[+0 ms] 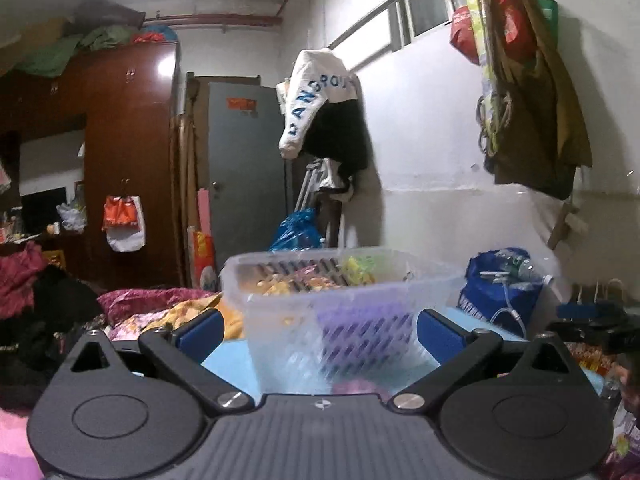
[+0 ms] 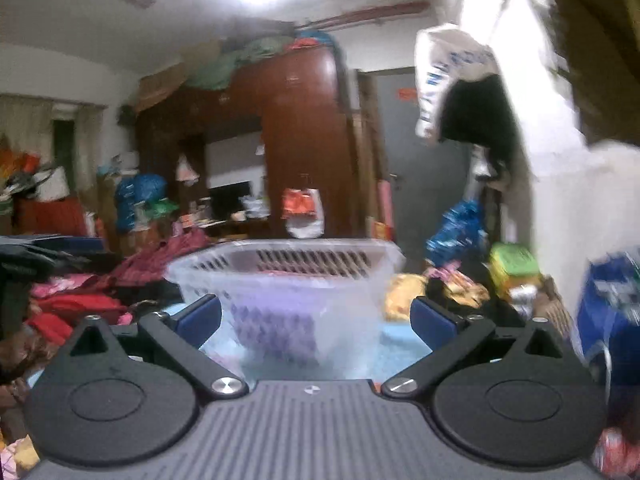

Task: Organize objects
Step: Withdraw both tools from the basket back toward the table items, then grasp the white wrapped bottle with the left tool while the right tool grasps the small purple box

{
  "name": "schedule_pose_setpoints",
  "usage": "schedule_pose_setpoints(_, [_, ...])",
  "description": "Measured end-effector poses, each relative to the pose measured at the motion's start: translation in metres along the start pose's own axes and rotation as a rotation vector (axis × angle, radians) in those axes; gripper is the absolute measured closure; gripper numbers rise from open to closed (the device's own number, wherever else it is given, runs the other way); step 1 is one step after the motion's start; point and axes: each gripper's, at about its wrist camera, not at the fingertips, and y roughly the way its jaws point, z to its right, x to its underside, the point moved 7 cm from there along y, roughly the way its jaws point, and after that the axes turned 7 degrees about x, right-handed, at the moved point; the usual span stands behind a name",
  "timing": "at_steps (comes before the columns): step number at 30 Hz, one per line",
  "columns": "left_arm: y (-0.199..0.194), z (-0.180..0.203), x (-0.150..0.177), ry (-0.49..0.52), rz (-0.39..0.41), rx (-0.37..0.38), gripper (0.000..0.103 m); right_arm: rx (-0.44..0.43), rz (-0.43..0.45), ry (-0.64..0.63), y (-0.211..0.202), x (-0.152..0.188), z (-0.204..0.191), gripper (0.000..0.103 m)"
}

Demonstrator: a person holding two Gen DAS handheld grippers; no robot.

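The clear basket [image 1: 340,300] was seen directly ahead of the left gripper [image 1: 320,332], on the blue surface [image 1: 228,356], apparently nearer this one. Both the left and right gripper [image 2: 316,320] were spread wide, nothing held. The basket's long axis was judged crosswise to the fingers.

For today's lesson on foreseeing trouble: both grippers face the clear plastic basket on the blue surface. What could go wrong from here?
1. The clear plastic basket already holds snack packets; a grip on one wall might tip it and spill them.
2. The left gripper and right gripper, both open, aim at the same basket and could collide.
3. The right wrist view is blurred, so a grasp could miss.
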Motion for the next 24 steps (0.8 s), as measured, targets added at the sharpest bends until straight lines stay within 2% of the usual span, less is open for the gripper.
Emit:
schedule_pose_setpoints(2, [-0.004,-0.010,0.016,-0.025,-0.009,-0.027,0.000,0.021,-0.045,0.024,0.004,0.020,0.010,0.000])
schedule_pose_setpoints(7, [-0.001,-0.044,0.045,-0.141,-0.046,-0.042,0.000,0.005,-0.143,0.093,0.023,0.051,0.023,0.000])
schedule_pose_setpoints(9, [0.001,-0.050,0.053,-0.152,-0.060,-0.048,0.000,0.026,-0.152,0.076,0.027,0.057,0.022,0.000])
schedule_pose_setpoints(13, [0.003,-0.058,0.063,-0.124,-0.083,-0.113,0.000,0.038,-0.163,0.058,0.030,0.060,0.012,0.001])
schedule_pose_setpoints(20, [0.023,-0.072,0.080,-0.178,-0.162,-0.112,0.003,0.047,-0.169,0.010,0.015,0.081,0.000,0.005])
schedule_pose_setpoints(24, [0.024,-0.071,0.084,-0.172,-0.196,-0.110,0.003,0.054,-0.181,-0.005,0.013,0.089,-0.004,0.008])
